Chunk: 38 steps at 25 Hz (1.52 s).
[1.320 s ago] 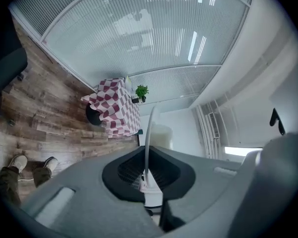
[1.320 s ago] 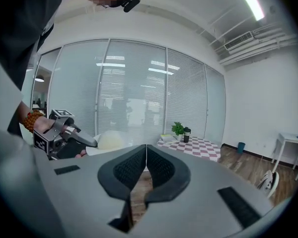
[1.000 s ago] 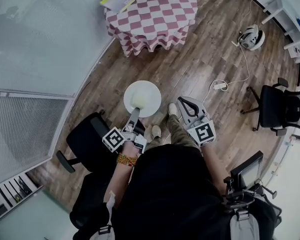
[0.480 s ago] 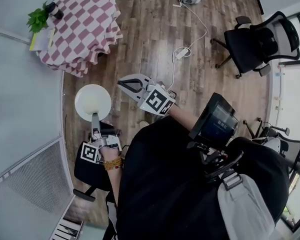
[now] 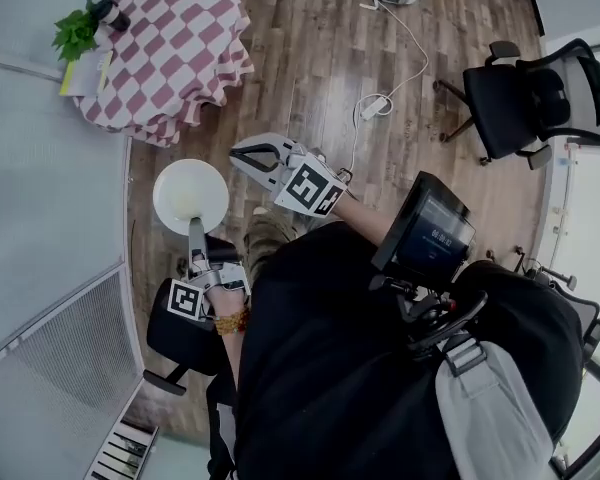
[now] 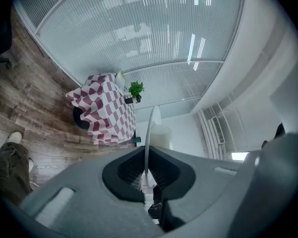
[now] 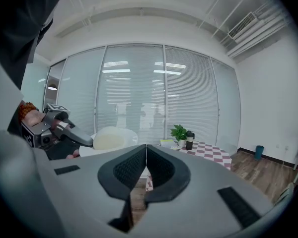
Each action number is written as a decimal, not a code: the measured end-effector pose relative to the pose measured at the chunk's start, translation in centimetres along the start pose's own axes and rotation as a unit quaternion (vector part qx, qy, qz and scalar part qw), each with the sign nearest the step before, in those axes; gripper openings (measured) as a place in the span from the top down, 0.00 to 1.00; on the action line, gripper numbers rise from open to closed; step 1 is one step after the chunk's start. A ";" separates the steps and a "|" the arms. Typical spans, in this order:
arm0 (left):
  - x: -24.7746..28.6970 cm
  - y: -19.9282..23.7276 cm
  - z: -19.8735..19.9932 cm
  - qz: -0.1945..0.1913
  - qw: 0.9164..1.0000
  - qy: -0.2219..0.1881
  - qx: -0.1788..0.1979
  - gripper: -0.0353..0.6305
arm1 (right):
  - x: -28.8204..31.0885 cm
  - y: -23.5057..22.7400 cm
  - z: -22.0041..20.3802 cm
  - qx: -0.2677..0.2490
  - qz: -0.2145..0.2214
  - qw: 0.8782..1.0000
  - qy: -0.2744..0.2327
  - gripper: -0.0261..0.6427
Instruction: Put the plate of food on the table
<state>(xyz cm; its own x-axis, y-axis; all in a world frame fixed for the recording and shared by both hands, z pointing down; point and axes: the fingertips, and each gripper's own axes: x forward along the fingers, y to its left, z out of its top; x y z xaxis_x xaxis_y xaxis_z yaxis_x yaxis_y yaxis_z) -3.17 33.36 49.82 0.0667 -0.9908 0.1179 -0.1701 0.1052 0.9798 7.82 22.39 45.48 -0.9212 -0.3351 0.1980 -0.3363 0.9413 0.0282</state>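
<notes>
A white plate [image 5: 190, 195] carrying a pale mound of food [image 7: 109, 141] hangs over the wooden floor, clamped at its rim by my left gripper [image 5: 194, 230]. In the left gripper view the plate [image 6: 150, 133] shows edge-on between the shut jaws. The round table with the red-and-white checked cloth [image 5: 170, 48] stands at the upper left, well away from the plate; it also shows as the table [image 6: 109, 108] and table [image 7: 208, 150]. My right gripper [image 5: 242, 155] is held out in front of the person, jaws shut with nothing between them.
A potted plant [image 5: 76, 34], a dark cup [image 5: 104, 13] and yellow papers [image 5: 82, 73] sit at the table's edge. A black office chair [image 5: 525, 93] stands right, a cable with a power strip [image 5: 372, 105] crosses the floor, and a glass wall [image 5: 40, 198] runs along the left.
The head view has swung, so the table moved from top centre to upper left. The plate stays in the left gripper; the right gripper rose and reached forward.
</notes>
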 end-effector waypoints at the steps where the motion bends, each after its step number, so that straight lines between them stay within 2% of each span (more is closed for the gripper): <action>1: 0.3 0.0 -0.1 0.000 1.000 0.002 0.000 0.92 | 0.2 -0.2 0.1 0.002 0.003 1.000 0.000 0.94; 5: 2.7 0.7 0.7 -0.003 1.000 0.016 -0.006 0.92 | 2.2 -1.3 0.0 0.002 0.002 1.000 0.011 0.94; 11: 7.3 2.2 6.4 0.006 0.999 0.037 -0.014 0.92 | 9.0 -3.3 1.1 -0.009 0.000 0.999 0.033 0.94; 15: 10.1 2.0 11.1 -0.009 0.998 0.055 0.000 0.92 | 13.2 -4.1 2.8 -0.010 -0.006 0.999 0.044 0.94; 18: 11.4 3.3 15.5 0.019 0.998 0.058 0.024 0.92 | 17.2 -4.8 4.1 -0.013 -0.003 0.999 0.050 0.94; 20: 12.4 2.5 17.9 -0.013 0.999 0.049 0.001 0.92 | 19.7 -4.8 5.1 -0.017 0.002 0.999 0.051 0.94; 22: 12.9 2.6 19.8 -0.026 0.999 0.044 -0.018 0.92 | 21.6 -4.6 5.8 -0.020 0.004 0.998 0.052 0.94; 27: 14.3 5.4 23.5 -0.010 0.998 0.055 -0.020 0.92 | 25.2 -5.4 6.0 -0.024 -0.004 0.998 0.060 0.94; 34: 16.5 6.0 26.9 0.009 0.998 0.056 -0.027 0.92 | 28.8 -7.8 5.5 -0.007 -0.010 0.998 0.068 0.94; 38: 19.4 7.1 29.0 0.001 0.998 0.055 -0.031 0.92 | 32.0 -9.4 4.5 -0.016 -0.005 0.997 0.075 0.94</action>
<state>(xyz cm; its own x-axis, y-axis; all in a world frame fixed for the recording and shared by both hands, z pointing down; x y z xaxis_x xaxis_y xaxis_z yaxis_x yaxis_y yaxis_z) -31.55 12.44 54.35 0.1741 -0.9757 0.1328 -0.1096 0.1148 0.9873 -19.35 2.67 47.10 -0.8780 -0.3361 0.3409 -0.3359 0.9399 0.0617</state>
